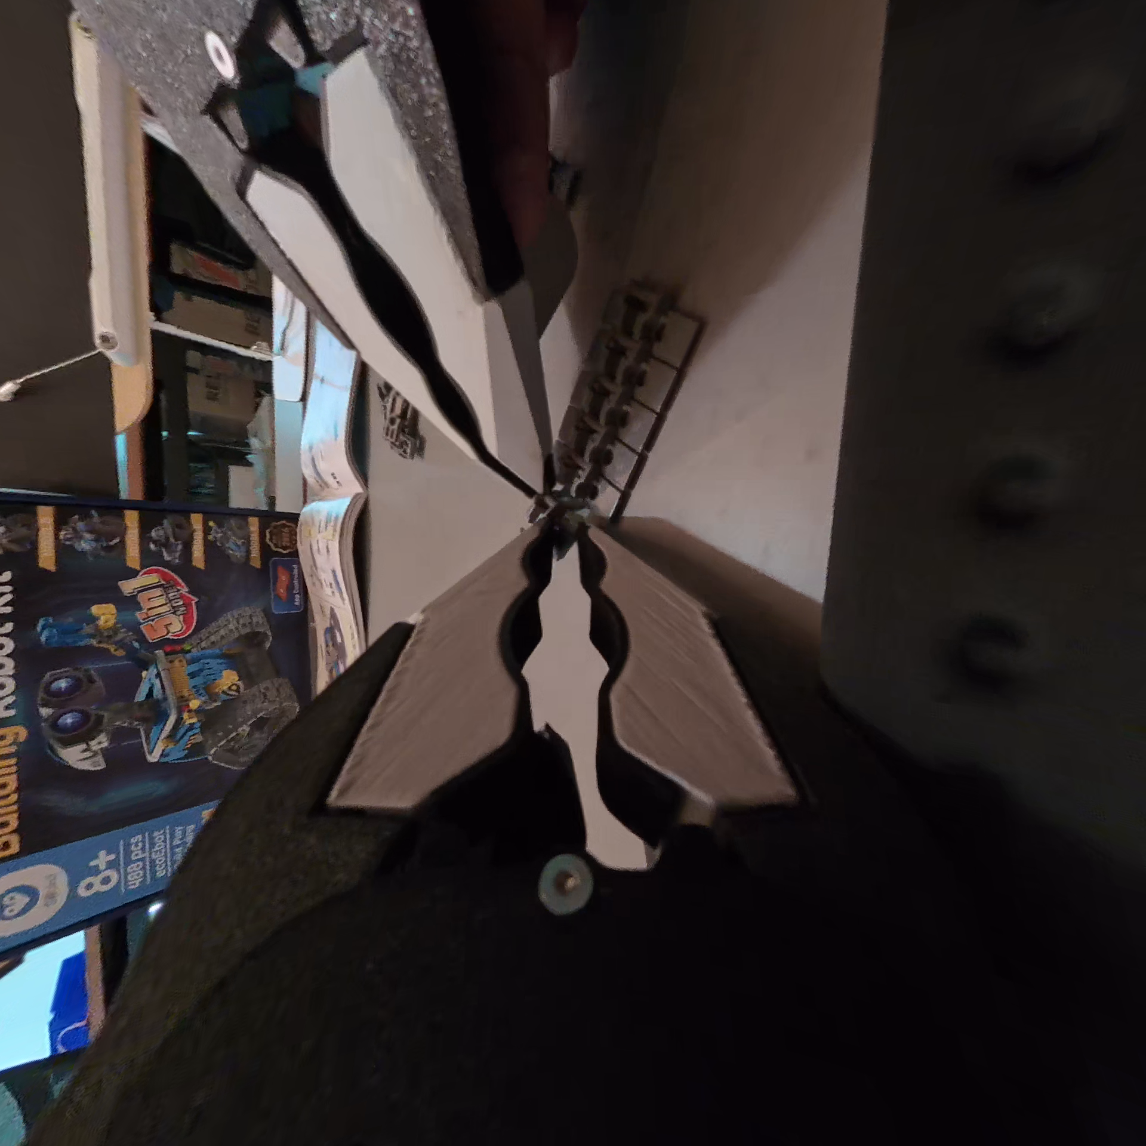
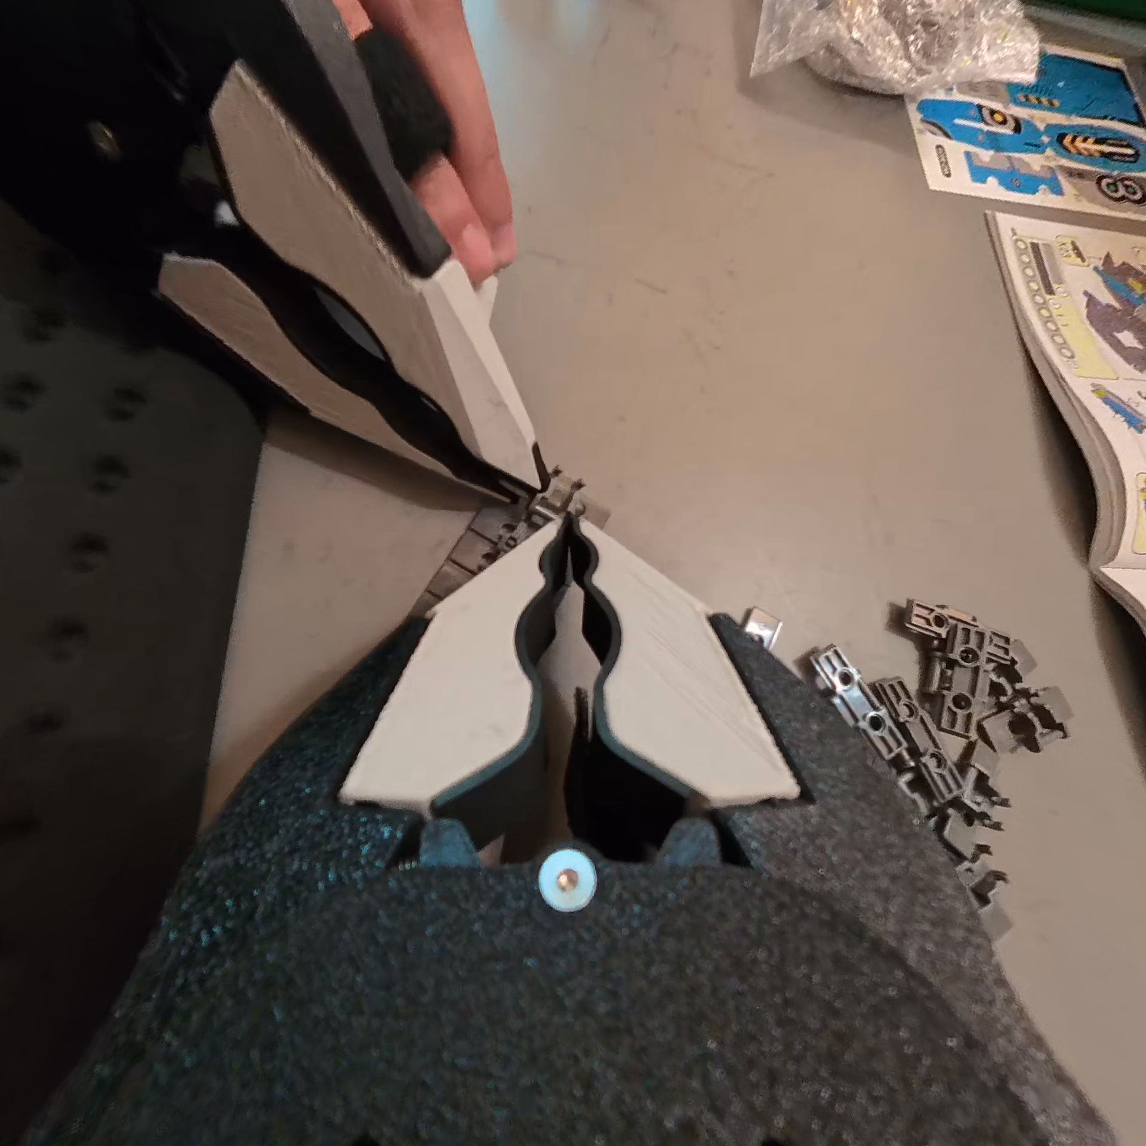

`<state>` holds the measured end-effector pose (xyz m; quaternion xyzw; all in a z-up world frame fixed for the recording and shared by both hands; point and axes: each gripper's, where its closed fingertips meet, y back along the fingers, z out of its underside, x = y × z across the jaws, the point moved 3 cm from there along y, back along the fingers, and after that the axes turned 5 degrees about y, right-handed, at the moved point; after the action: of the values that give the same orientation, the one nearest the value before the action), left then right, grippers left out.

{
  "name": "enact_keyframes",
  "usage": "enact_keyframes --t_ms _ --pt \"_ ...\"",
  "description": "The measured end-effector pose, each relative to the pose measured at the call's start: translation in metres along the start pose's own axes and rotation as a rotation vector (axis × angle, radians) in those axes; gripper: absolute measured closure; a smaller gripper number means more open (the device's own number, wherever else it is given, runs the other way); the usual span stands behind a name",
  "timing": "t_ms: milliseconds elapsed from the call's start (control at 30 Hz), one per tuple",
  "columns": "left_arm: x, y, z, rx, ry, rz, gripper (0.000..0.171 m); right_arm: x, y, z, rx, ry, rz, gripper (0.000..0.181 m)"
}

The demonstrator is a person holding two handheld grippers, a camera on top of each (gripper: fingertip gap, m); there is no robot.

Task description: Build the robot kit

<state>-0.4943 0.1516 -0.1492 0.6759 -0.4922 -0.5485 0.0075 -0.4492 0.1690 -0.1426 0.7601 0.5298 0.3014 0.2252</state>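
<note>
A short strip of grey track links [image 1: 626, 397] lies on the pale table [image 1: 744, 248]. In the left wrist view my left gripper [image 1: 561, 527] is shut on the strip's end link, and the right gripper comes in from the upper left with its tips meeting mine there. In the right wrist view my right gripper [image 2: 567, 521] is shut at the same end link [image 2: 561, 496]. The rest of the strip [image 2: 477, 546] runs down-left behind my finger. The left gripper pinches the link from the upper left, held by a hand [image 2: 471, 155].
A pile of loose grey track links [image 2: 942, 713] lies right of my right gripper. An open instruction booklet [image 2: 1085, 403], a sticker sheet [image 2: 1023, 136] and a plastic bag [image 2: 887, 37] lie at the far right. A blue toy box [image 1: 142, 682] stands left. A dark perforated surface [image 2: 93, 558] borders the table. Both grippers' tips are close together, under 4 cm apart.
</note>
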Motion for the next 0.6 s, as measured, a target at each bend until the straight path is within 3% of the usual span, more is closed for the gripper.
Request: enact_keyframes --t_ms 200,600 --pt "-0.009 0.002 0.0 0.015 -0.041 0.016 0.168 -0.003 0.004 -0.003 -0.021 0.071 0.042 0.181" --pt "-0.006 0.003 -0.005 0.107 -0.079 0.054 0.168 0.0 0.011 -0.007 0.028 0.029 0.036 0.181"
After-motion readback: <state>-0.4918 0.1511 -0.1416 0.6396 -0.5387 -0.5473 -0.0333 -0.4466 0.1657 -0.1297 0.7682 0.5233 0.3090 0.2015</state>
